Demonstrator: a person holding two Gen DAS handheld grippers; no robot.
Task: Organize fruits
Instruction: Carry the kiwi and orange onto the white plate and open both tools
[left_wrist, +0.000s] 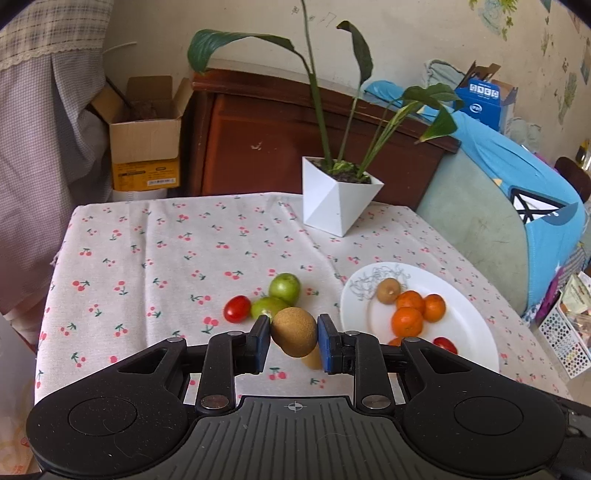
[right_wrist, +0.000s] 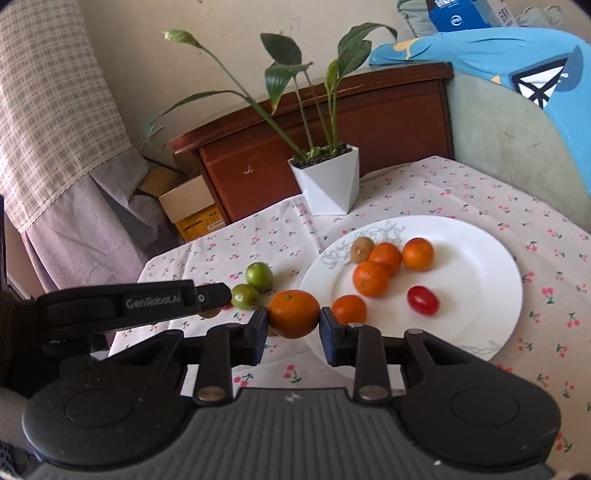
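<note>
Left gripper (left_wrist: 294, 338) clamped a brown kiwi (left_wrist: 294, 331), lower centre of frame. Right gripper (right_wrist: 294, 320) clamped an orange (right_wrist: 294, 314) at lower centre, just left of the white plate (right_wrist: 480, 258) holding more fruit.

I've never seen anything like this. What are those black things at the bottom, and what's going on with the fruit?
They are two claws, each held in a person's hand, with a camera on each looking along its fingers. One picture is from the left claw, which grips a kiwi. The other is from the right claw, which grips an orange. On the tablecloth sit a plate of oranges, a kiwi and a tomato, plus two green fruits, another tomato and a plant pot.
</note>
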